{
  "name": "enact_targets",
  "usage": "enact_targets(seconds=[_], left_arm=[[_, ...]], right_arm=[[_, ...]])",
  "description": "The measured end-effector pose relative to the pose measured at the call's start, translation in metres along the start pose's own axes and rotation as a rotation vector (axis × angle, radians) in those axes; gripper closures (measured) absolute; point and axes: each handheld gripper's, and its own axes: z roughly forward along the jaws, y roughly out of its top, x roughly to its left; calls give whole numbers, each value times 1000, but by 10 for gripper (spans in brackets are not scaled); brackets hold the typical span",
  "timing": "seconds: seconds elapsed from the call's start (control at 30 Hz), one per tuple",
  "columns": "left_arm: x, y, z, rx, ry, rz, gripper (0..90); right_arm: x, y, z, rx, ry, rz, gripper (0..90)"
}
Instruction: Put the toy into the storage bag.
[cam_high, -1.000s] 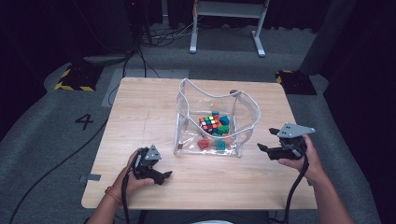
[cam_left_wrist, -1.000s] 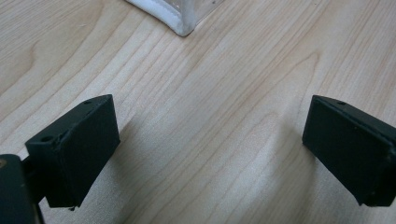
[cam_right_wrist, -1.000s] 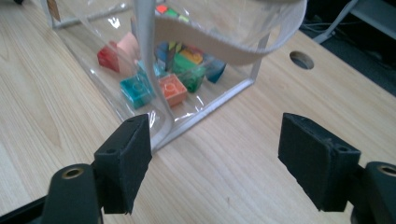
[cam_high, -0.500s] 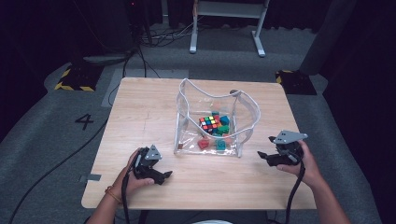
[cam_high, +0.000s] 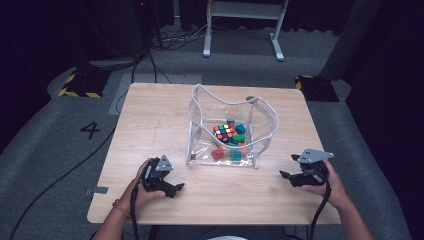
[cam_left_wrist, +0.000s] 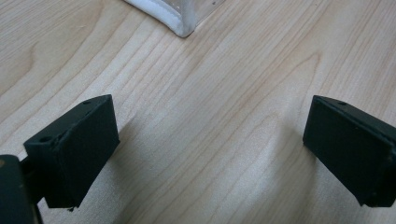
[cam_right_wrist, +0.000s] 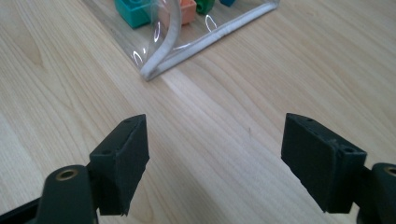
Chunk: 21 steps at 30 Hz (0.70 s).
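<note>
a clear plastic bag (cam_high: 231, 131) with white piping stood open in the middle of the wooden table (cam_high: 150, 115), holding a rubik's cube (cam_high: 224, 132) and a scatter of coloured blocks, a red one (cam_high: 218, 153) and a teal one (cam_high: 236, 155) near its front wall. both grippers sat near the person's edge of the table, one to each side of the bag and both apart from it. the left gripper (cam_high: 172, 189) lay low on the wood with its jaws spread wide and nothing between them; in the left gripper view the bag's white corner (cam_left_wrist: 180, 25) lay ahead of the jaws and a little to the left. the right gripper (cam_high: 287, 176) also had its jaws released and empty, pointing in toward the bag; in the right gripper view the bag's bottom seam (cam_right_wrist: 205, 39) ran diagonally ahead, with a teal block (cam_right_wrist: 135, 10) and an orange block (cam_right_wrist: 187, 10) behind the plastic. the two hands looked about equally near. the bag's front edge ran across the table between them, so each gripper would likely reach inward and forward for its own corner.
</note>
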Motion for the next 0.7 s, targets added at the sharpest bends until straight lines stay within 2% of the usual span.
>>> enact_targets(seconds=[0.37,0.57,0.6,0.7], left_arm=[[0,0,0,0,0,0,35],[0,0,0,1,1,1,35],[0,0,0,0,0,1,35],[0,0,0,0,0,0,35]], right_arm=[[1,-29,4,53,-12,44,234],[1,-45,5,40,-10,91,237],[0,-48,5,45,-13,86,236],[1,-54,4,24,-18,116,237]])
